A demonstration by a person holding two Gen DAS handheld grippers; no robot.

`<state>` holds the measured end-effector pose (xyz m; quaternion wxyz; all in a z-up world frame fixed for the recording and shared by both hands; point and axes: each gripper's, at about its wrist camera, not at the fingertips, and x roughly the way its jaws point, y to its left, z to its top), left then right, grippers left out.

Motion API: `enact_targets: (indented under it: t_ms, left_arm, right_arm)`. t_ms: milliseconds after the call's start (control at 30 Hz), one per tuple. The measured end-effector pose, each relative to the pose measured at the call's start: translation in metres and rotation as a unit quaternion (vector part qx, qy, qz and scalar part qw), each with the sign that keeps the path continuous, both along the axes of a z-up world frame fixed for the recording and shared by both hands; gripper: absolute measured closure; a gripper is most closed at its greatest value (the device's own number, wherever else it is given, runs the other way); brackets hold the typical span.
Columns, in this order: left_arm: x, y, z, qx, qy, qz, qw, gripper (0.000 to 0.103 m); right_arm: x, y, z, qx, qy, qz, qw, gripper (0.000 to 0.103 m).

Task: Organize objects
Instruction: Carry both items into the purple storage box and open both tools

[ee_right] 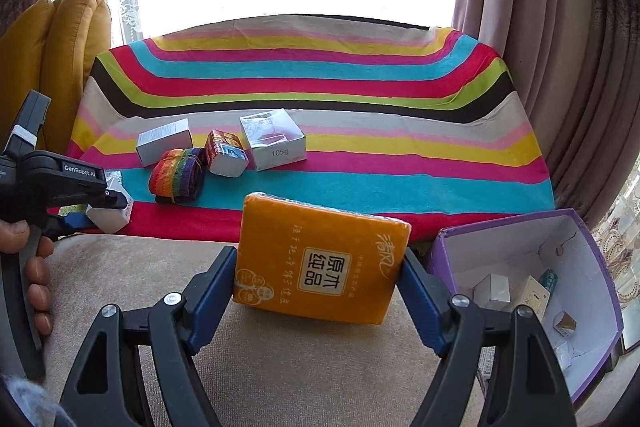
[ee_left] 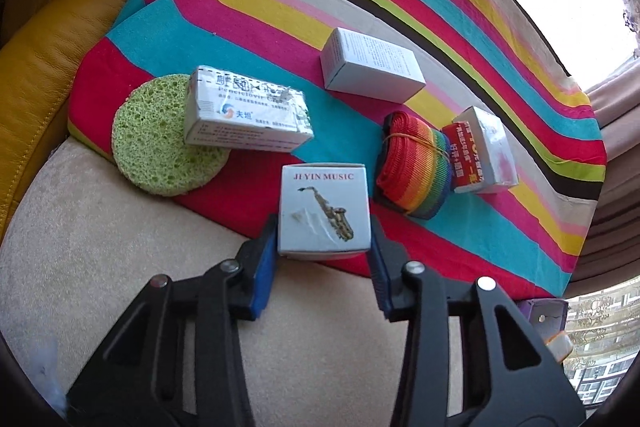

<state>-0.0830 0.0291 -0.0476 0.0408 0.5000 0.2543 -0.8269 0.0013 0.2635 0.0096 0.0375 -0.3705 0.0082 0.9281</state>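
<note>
1. Saxophone-printed white cardboard box [ee_left: 323, 213] sits at the near edge of the striped multicoloured cloth [ee_left: 248, 39]. The left gripper [ee_left: 324, 243] has its blue-padded fingers [ee_left: 267, 247] closed narrow against the box's two sides.
2. Lifting it well probably means keeping the grip square on the side faces and raising it straight, since thin card may crush or twist.
3. Orange plastic-wrapped tissue pack [ee_right: 320, 259] is clamped between the fingers of the right gripper [ee_right: 320, 287], just left of the purple-rimmed open carton [ee_right: 600, 267], which already holds small boxes and looks like the drop place.
4. Rolled rainbow webbing strap [ee_left: 412, 167] lies just right of the saxophone box; the white medicine box [ee_left: 248, 115] leans on the round green sponge [ee_left: 160, 143] to its left.
5. Both hands heading to one carton could collide.
</note>
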Motion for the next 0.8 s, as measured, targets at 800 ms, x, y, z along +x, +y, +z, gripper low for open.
enact_targets:
  t_ms: [800]
  left_arm:
    - [0.041,0.152,0.041,0.044,0.109,-0.238,0.9641,0.059]
  right_arm:
    - [0.030,0.079,-0.002,-0.029,-0.024,-0.080,0.996,0.024]
